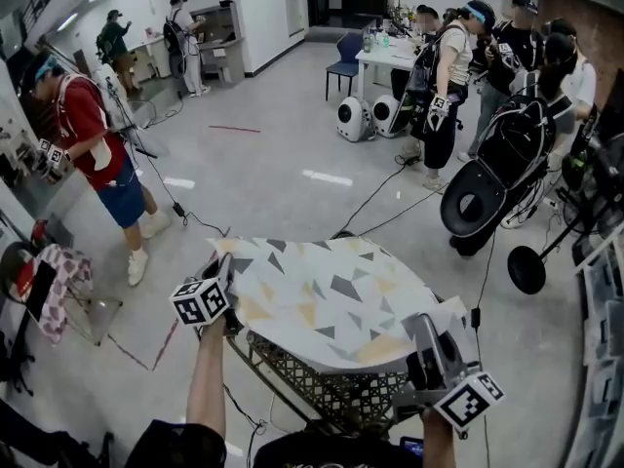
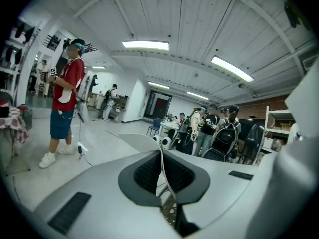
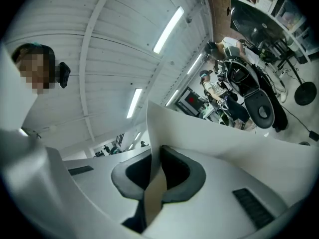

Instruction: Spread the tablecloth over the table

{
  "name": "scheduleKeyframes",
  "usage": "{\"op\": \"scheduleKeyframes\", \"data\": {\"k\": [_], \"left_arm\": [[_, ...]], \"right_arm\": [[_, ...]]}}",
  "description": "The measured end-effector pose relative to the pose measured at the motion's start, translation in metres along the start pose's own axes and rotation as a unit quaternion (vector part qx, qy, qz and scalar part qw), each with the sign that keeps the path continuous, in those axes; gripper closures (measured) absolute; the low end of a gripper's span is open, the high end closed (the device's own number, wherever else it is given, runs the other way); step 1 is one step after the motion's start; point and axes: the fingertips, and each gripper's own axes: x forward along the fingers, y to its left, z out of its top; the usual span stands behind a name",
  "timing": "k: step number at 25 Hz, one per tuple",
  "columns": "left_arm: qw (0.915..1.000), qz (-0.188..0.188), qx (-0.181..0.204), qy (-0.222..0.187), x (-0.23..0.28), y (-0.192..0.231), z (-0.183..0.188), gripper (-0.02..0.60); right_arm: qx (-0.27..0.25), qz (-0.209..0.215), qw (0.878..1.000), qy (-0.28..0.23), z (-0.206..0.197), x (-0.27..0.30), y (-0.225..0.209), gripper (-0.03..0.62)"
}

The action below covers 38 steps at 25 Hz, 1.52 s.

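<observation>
1. The patterned tablecloth (image 1: 331, 300) is spread above the mesh tabletop (image 1: 312, 383); it looks thin, light and limp.
2. Our left tool (image 2: 162, 176) and right tool (image 3: 153, 180) each pinch its near edge; we judge the corners the best hold.

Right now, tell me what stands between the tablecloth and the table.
Nothing visible. The white, triangle-patterned tablecloth lies over the metal mesh table, held by the left gripper and right gripper; the tabletop underneath is hidden.
</observation>
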Motion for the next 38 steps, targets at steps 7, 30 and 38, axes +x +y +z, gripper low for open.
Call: {"op": "scheduleKeyframes", "data": {"k": [7,30,38], "left_arm": [[0.9961,0.082,-0.031,0.013,-0.055,0.109,-0.034,0.561],[0.997,0.029,-0.063,0.036,-0.183,-0.034,-0.196,0.561],[0.9806,0.111,-0.028,0.159,-0.261,-0.082,-0.315,0.56]], "right_arm": [[0.022,-0.036,0.997,0.069,-0.069,0.018,-0.014,0.563],[0.026,-0.299,0.952,0.054,-0.029,-0.192,-0.191,0.572],[-0.008,-0.224,0.954,0.2,-0.089,-0.229,-0.222,0.576]]}}
